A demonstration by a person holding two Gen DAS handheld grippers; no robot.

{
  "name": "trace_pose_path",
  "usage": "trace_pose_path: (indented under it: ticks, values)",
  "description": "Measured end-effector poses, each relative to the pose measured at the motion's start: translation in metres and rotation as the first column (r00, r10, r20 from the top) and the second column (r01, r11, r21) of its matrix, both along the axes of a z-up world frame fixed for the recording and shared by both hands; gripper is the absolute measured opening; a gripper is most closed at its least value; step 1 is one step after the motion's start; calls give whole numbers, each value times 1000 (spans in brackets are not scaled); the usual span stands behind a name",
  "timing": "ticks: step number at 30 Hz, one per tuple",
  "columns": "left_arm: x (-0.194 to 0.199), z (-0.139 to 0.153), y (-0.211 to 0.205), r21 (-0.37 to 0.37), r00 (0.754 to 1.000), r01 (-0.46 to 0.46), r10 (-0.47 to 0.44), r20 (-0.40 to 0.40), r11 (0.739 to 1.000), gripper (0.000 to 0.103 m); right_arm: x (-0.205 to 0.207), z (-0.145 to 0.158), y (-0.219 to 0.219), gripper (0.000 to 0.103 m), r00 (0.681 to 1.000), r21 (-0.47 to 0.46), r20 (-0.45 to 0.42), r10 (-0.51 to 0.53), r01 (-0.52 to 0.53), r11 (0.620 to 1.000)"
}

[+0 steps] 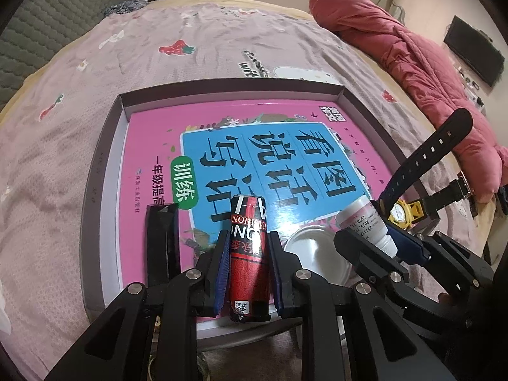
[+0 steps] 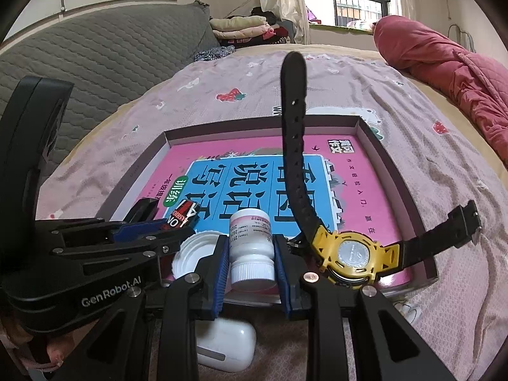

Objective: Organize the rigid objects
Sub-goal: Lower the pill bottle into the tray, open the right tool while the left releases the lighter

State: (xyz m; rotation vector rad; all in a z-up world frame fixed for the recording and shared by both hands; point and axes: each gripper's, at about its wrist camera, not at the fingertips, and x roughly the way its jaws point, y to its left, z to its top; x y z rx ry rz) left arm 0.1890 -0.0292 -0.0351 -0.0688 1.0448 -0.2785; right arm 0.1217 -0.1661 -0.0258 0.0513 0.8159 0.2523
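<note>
A shallow box tray (image 1: 104, 146) (image 2: 365, 123) lies on the bed with a pink book (image 1: 152, 146) (image 2: 374, 190) inside. My left gripper (image 1: 249, 238) (image 2: 177, 227) is shut on a red and black tube (image 1: 249, 247) (image 2: 185, 217) over the tray's near edge. My right gripper (image 2: 252, 241) (image 1: 381, 231) is shut on a small white pill bottle (image 2: 250, 247) (image 1: 365, 219). A yellow watch (image 2: 352, 254) (image 1: 401, 216) with black straps lies in the tray's near right corner, one strap sticking up. A white lid (image 1: 314, 254) (image 2: 190, 254) and a black bar (image 1: 160, 241) (image 2: 143, 208) lie in the tray.
A white earbuds case (image 2: 225, 343) lies on the bed below my right gripper. A rolled pink quilt (image 1: 412, 57) (image 2: 444, 63) lies along the right. A grey padded headboard (image 2: 95, 54) and folded clothes (image 2: 241, 28) are at the back.
</note>
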Motion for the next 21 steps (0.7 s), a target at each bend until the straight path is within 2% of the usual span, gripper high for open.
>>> trace_pose_path:
  ticks: [9, 21]
  values:
    - [2, 0, 5, 9, 1000, -20, 20, 2, 1000, 23, -6, 1, 0, 28, 1000, -9, 4, 4, -4, 1000]
    - [-2, 0, 3, 17, 1000, 12, -12, 7, 1000, 23, -9, 2, -1, 28, 1000, -27, 4, -19, 19, 999]
